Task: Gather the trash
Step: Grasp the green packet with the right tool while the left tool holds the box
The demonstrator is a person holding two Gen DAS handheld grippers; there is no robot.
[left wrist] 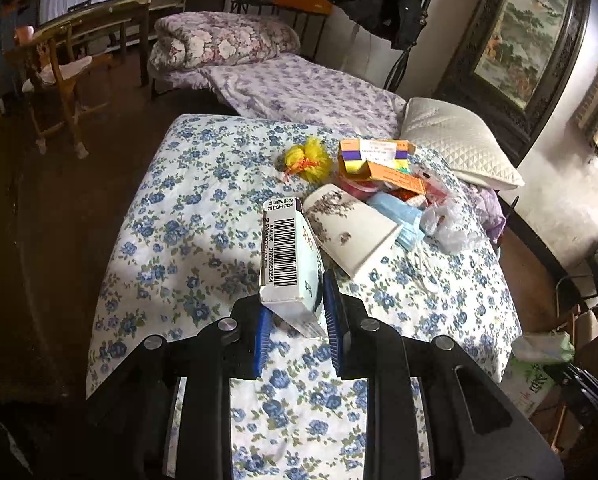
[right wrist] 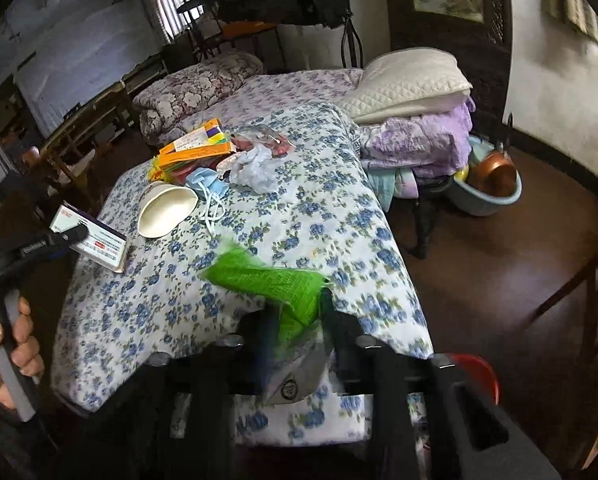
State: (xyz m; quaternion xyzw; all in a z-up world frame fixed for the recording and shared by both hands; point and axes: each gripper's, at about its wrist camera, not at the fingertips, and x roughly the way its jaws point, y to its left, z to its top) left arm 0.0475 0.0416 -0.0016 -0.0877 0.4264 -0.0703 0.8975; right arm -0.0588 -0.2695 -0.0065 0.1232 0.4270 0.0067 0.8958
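Note:
My left gripper (left wrist: 295, 312) is shut on a white carton with a barcode (left wrist: 289, 258) and holds it above the blue-flowered bedspread (left wrist: 187, 216); it also shows in the right wrist view (right wrist: 93, 238). My right gripper (right wrist: 299, 320) is shut on a green mesh wrapper (right wrist: 271, 276) over the bed's near edge. More trash lies on the bed: a tipped paper cup (left wrist: 351, 228) (right wrist: 165, 208), a blue face mask (left wrist: 395, 212) (right wrist: 205, 182), an orange box (left wrist: 379, 160) (right wrist: 195, 148), a crumpled clear bag (left wrist: 447, 220) (right wrist: 255, 170) and a yellow pompom (left wrist: 309, 158).
A white pillow (left wrist: 455, 140) and folded purple bedding (right wrist: 423, 136) lie at the bed's head. A blue basin with a copper pot (right wrist: 491, 184) stands on the brown floor at the right. Wooden chairs (left wrist: 55, 64) stand at the left. A red object (right wrist: 479, 372) shows beside my right gripper.

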